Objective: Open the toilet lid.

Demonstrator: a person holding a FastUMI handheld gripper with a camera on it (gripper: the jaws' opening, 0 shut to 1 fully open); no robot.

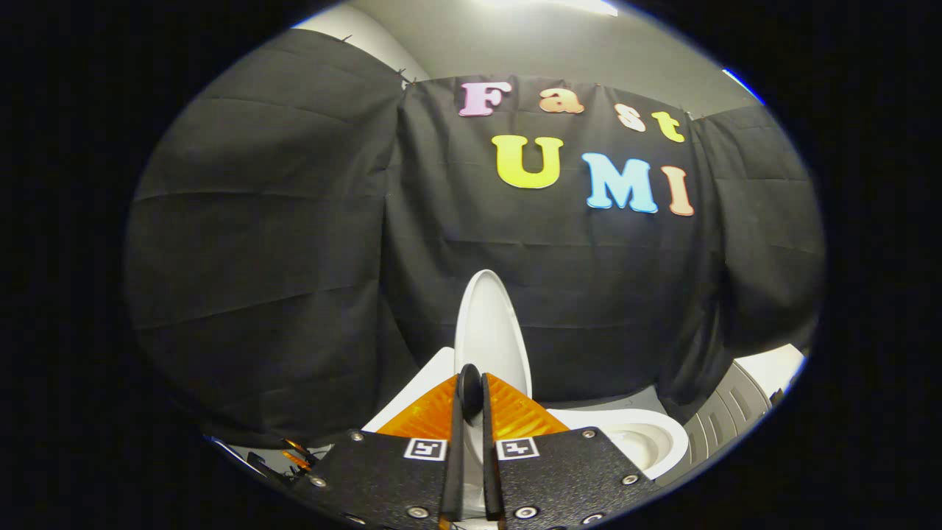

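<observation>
We see black cloth wall [294,258] hung in creased panels, filling backdrop on all sides. Grey ceiling [530,44] above cloth top edge, bright light strip [559,6] at its far end. Pale wall patch [360,40] over cloth's left panel. Grey ribbed object [725,416] low at right, below cloth's bottom edge; we can't tell what. White surface [773,366] just beyond it.

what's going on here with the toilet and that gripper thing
A person is using a handheld gripper to open a toilet. The white toilet lid stands raised, nearly upright, seen edge-on just ahead of the fingers, which are closed on its edge. Below and to one side, the toilet bowl lies uncovered. Black cloth hangs behind as the booth's wall. The lid looks essentially open already.
</observation>
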